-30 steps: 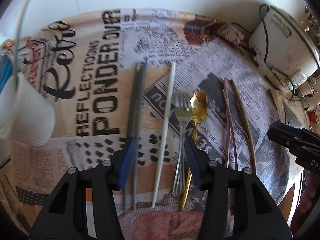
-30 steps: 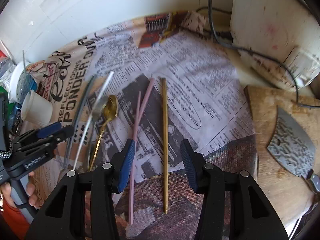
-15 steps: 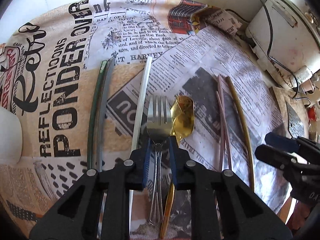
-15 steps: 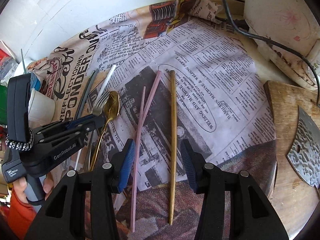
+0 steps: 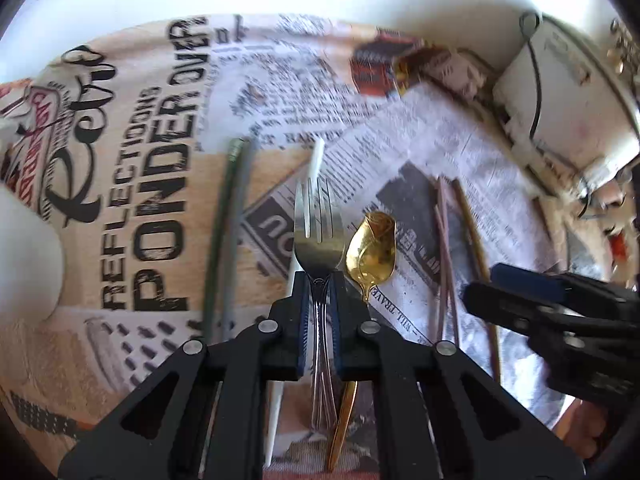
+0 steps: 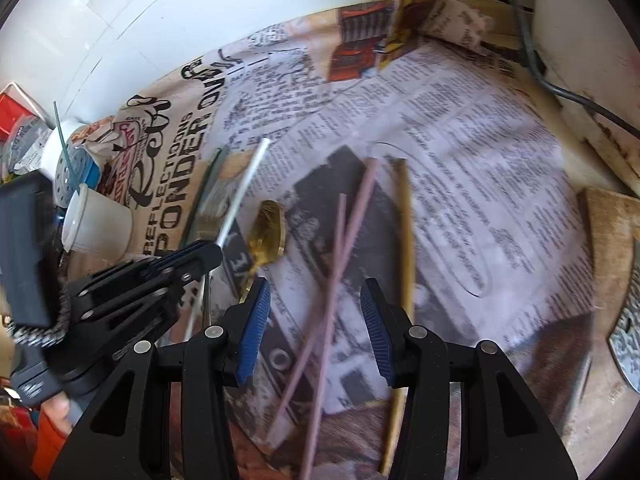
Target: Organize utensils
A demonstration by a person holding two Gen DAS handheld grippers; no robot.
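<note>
The left gripper [image 5: 319,280] has just closed onto the fork's [image 5: 318,236] neck mid-worktop, beside the gold spoon [image 5: 372,250] (ready to lift); the right gripper [image 6: 316,320] hangs apart over the pink chopsticks [image 6: 340,280].

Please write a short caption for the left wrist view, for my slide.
Left gripper, fingers just closed, grips the silver fork by its neck, beside the gold spoon.

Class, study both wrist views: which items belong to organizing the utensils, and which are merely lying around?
Part of the job:
silver fork, clamped in the left gripper
gold spoon
pink chopsticks
gold chopstick
white chopstick
green chopsticks

Just lying about:
white cup
cleaver
cable
</note>
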